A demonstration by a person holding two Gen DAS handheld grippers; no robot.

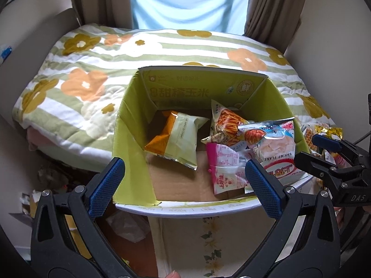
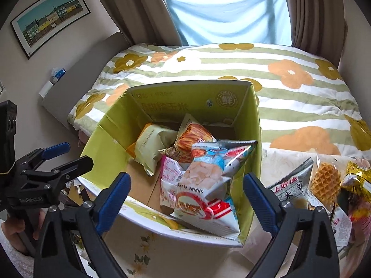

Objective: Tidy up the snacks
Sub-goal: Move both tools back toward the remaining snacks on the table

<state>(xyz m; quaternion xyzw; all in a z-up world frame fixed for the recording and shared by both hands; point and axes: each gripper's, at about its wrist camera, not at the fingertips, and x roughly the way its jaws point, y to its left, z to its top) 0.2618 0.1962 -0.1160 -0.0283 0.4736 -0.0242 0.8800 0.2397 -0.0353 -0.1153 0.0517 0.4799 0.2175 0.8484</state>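
Observation:
An open green cardboard box (image 1: 129, 134) (image 2: 104, 139) holds several snack bags: an orange and pale green bag (image 1: 178, 139) (image 2: 150, 141), a striped orange bag (image 1: 225, 125) (image 2: 192, 134), a pink packet (image 1: 222, 169) (image 2: 170, 173) and a blue shrimp flake bag (image 1: 276, 148) (image 2: 204, 185) leaning on the right wall. My left gripper (image 1: 185, 185) (image 2: 68, 154) is open and empty at the box's near left rim. My right gripper (image 2: 185, 199) (image 1: 310, 148) is open and empty above the box's near right corner.
To the right of the box lie loose snacks: a grey rice cracker bag (image 2: 294, 185), a waffle pack (image 2: 324, 183) and a gold wrapper (image 2: 357, 178) (image 1: 329, 132). A bed with a floral striped quilt (image 1: 92, 74) (image 2: 301, 97) lies behind. Clutter sits on the floor at left (image 1: 53, 178).

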